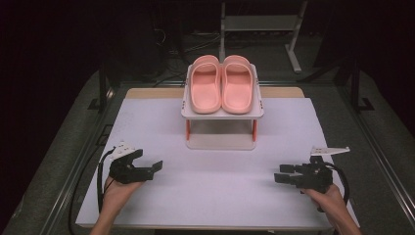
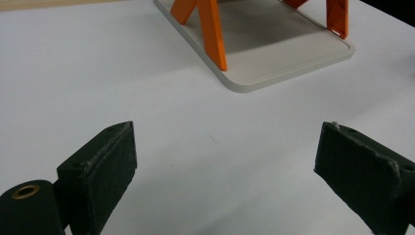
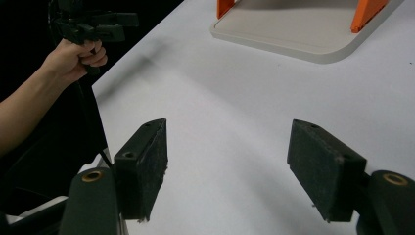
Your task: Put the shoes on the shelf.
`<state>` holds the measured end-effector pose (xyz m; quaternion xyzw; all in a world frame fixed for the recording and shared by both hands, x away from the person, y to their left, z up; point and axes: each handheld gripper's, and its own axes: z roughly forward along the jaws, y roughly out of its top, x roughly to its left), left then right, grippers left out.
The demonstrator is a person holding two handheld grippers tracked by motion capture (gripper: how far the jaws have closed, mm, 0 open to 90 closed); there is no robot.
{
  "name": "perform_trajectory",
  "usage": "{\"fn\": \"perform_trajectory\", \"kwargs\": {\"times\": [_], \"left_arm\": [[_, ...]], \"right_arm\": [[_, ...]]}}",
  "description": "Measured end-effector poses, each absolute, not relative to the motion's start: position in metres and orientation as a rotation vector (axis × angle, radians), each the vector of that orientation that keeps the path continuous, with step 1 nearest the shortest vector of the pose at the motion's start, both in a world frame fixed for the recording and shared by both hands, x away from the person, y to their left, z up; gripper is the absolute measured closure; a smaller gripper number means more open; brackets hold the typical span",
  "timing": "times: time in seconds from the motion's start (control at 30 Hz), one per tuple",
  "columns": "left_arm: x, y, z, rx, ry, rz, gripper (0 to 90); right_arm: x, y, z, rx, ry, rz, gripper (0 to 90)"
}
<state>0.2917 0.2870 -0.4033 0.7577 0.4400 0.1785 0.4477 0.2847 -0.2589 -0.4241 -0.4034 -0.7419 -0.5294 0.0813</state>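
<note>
We see a pair of pink rubber slippers (image 1: 222, 84) lying side by side on top of a small white rack with orange legs (image 1: 222, 113) at the far middle of the white bench (image 1: 215, 191), long axes running away from us, toes pointing away. Our left claw (image 1: 155, 168) and right claw (image 1: 280, 174) hover near the bench's front edge, well apart from the rack, jaws spread and empty.

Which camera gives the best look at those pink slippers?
The high view: both pink slippers sit side by side atop the small rack, seen whole from above. The two gripper views catch just the rack's base and orange legs.
</note>
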Motion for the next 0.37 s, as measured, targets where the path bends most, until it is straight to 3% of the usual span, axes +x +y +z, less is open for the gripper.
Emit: {"fn": "perform_trajectory", "kwargs": {"times": [0.37], "left_arm": [[0.278,0.290,-0.419,1.833,1.107,0.439,8.0]], "right_arm": [[0.260,-0.260,-0.427,-1.210,-2.265,-1.605,28.4]]}}
